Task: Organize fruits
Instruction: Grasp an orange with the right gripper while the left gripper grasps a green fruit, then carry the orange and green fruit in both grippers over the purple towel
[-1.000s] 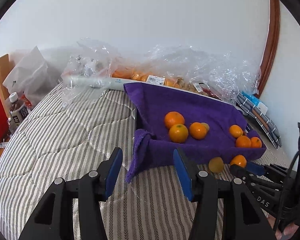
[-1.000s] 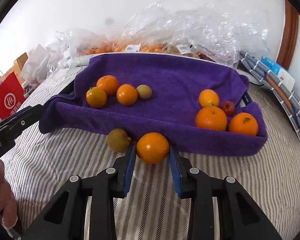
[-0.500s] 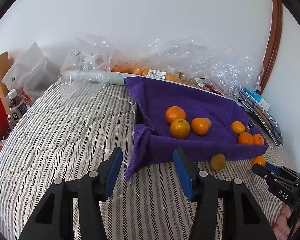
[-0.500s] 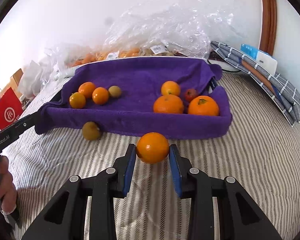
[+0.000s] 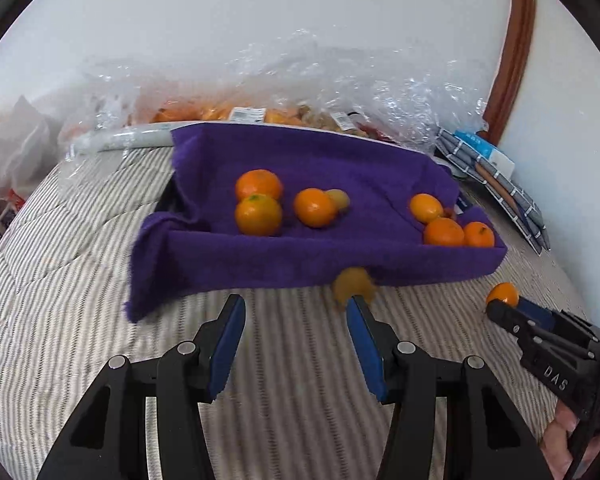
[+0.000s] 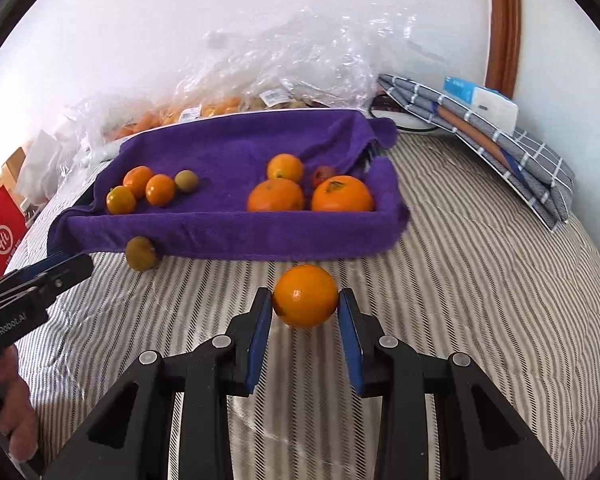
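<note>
My right claw [image 6: 305, 312] is clamped on an orange [image 6: 305, 295], both blue pads pressed against its sides, and I hold it above the striped bedcover [image 6: 480, 300], just in front of the purple towel-lined tray [image 6: 260, 232]. Inside the tray I count 3 small oranges and 1 greenish fruit in a cluster [image 6: 152, 188] on the left side, plus 3 oranges and 1 small red fruit [image 6: 323, 174] on the right side. My left claw [image 5: 296, 312] hangs with its fingers spread wide, nothing between them. A yellowish fruit [image 5: 354, 285] lies on the bedcover touching the tray's front wall, just past the tip of that claw's right finger; it looks blurred. Behind the tray, crumpled clear plastic bags [image 6: 300, 64] of fruit sit along the wall, with folded grey checked cloth [image 6: 512, 152] beside them.
</note>
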### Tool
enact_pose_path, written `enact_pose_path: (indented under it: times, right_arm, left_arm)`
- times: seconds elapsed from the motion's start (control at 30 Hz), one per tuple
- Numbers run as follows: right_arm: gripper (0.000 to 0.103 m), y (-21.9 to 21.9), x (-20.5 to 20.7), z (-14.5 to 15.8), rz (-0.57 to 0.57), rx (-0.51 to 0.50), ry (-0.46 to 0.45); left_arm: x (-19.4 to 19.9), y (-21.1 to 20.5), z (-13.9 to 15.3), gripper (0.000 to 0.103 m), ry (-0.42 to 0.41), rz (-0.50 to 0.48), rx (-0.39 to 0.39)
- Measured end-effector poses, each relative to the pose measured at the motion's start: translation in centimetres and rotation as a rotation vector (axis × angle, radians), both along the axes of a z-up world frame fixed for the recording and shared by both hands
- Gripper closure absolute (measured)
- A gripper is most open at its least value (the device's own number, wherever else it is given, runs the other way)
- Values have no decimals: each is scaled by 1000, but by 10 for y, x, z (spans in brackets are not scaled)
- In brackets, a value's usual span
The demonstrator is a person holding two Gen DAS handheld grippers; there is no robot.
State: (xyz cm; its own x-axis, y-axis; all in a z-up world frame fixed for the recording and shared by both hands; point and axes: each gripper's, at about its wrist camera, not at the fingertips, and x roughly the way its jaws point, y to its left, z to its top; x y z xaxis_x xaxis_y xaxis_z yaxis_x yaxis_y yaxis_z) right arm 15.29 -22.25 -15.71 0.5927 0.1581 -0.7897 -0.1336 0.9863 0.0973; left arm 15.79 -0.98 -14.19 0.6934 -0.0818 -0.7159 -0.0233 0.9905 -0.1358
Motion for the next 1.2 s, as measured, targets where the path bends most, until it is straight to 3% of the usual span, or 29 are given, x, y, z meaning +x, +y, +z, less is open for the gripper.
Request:
enact_pose_path:
  times: [0.17, 0.27, 0.37, 1.2]
  right_arm:
    - [69, -10, -6, 2, -7, 26, -11]
    - [69, -10, -7, 3, -1, 34, -12]
    - [69, -9, -7, 3, 2, 29, -16]
    - [69, -12, -7, 2, -1, 71, -11]
  left_arm:
    - [19, -22, -7, 53, 43, -6, -18]
    - [28, -26, -10, 61, 53, 24, -52]
    - [34, -26, -15, 77, 71, 38, -79]
    - [29, -16, -12, 77, 45, 33, -141]
